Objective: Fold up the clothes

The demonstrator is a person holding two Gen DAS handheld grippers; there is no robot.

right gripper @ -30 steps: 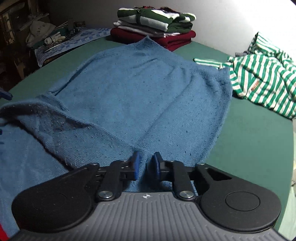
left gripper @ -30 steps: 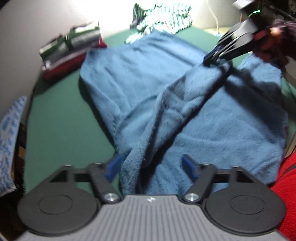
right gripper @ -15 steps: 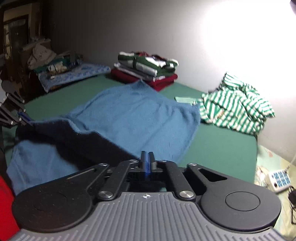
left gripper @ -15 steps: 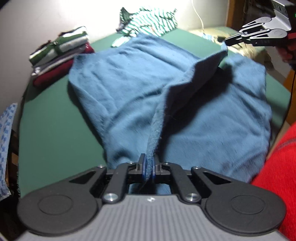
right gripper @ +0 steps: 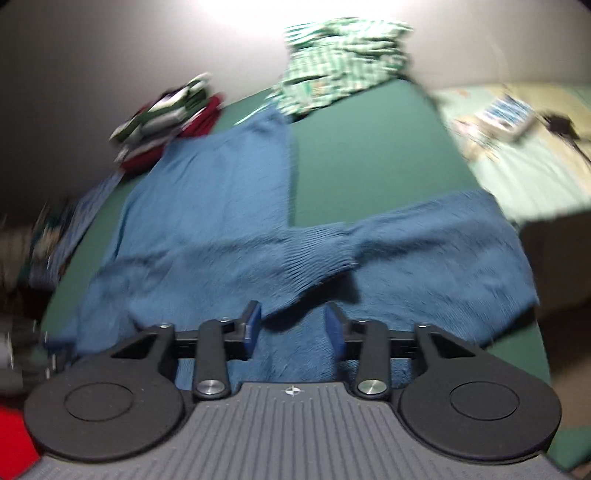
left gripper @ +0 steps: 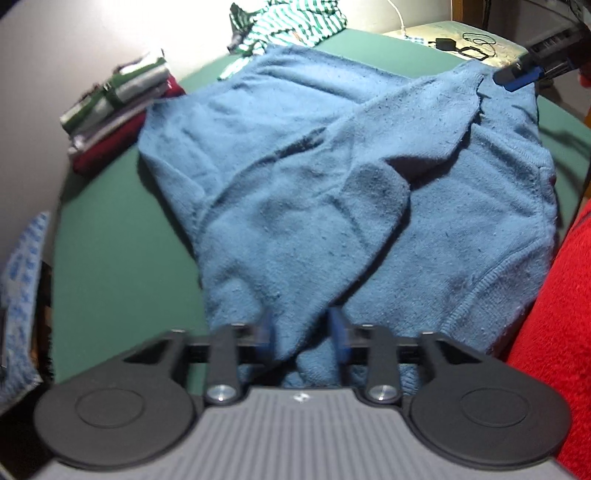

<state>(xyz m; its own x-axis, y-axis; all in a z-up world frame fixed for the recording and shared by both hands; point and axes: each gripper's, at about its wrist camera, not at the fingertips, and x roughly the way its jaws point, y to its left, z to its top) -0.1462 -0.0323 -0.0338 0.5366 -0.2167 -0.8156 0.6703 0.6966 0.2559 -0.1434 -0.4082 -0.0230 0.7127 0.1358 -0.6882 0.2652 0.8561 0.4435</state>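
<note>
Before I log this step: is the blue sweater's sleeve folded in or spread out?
Folded in: the sleeve lies across the blue sweater, cuff atop the body.

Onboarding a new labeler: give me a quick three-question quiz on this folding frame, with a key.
1. True or false: the blue sweater lies spread on the green table with one sleeve folded across its body.
2. Which item sits at the far end of the table? A) green-and-white striped garment B) a pair of jeans C) a towel rack
3. Fill in: the stack of folded clothes has a ____ coloured garment at the bottom.

Key: 1 true. 2 A, the striped garment. 3 dark red.

For the grader: the left gripper and right gripper are both opening, with sweater fabric between the fingers.
</note>
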